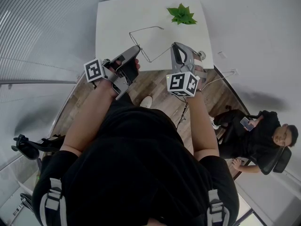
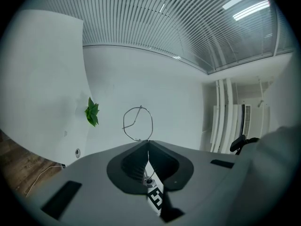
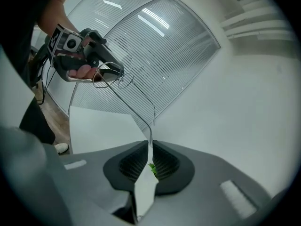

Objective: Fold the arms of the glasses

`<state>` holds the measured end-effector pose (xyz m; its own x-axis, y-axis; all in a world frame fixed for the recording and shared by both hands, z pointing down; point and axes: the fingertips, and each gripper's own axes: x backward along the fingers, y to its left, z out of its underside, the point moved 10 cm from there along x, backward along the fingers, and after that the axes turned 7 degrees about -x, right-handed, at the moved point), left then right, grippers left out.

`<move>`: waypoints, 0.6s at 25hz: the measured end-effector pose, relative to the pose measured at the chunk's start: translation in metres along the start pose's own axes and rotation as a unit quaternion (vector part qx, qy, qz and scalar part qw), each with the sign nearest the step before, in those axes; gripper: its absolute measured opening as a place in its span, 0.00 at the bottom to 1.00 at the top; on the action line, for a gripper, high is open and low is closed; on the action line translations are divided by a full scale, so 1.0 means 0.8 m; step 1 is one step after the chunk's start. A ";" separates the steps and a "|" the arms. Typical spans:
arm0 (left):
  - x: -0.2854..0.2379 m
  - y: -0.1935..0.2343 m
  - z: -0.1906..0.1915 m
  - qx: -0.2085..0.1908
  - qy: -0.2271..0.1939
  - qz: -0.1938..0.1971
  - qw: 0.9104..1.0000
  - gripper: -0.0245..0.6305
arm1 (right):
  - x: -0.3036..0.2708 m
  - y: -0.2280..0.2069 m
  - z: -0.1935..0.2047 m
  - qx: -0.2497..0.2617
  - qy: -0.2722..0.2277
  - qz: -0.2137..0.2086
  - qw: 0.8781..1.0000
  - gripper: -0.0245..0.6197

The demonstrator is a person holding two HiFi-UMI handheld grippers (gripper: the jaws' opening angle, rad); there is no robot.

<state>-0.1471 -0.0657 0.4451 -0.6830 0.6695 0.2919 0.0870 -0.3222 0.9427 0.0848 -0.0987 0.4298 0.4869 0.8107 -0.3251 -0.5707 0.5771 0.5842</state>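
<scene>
A pair of thin wire glasses (image 1: 146,28) hangs in the air over the white table (image 1: 117,22), stretched between my two grippers. My left gripper (image 1: 137,48) is shut on the front of the frame; in the left gripper view one round rim (image 2: 152,122) rises just past its closed tips (image 2: 146,141). My right gripper (image 1: 175,45) is to the right. In the right gripper view one arm of the glasses (image 3: 151,131) runs down from the left gripper (image 3: 115,72) into the narrow gap between the right gripper's (image 3: 150,144) jaws, which stand a little apart round it.
A small green plant (image 1: 182,14) sits at the table's far right. A person with a phone (image 1: 263,135) sits on the wooden floor side at right. An office chair (image 1: 28,147) stands at left, and window blinds (image 1: 42,27) run along the left wall.
</scene>
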 end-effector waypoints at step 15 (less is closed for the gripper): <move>-0.009 0.007 0.011 0.011 0.017 -0.003 1.000 0.06 | -0.009 -0.002 -0.002 0.018 -0.013 -0.006 1.000 0.10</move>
<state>-0.1358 -0.0663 0.4494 -0.7084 0.6473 0.2815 0.0992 -0.3035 0.9476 0.0811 -0.1049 0.4301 0.5109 0.8009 -0.3123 -0.5410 0.5819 0.6072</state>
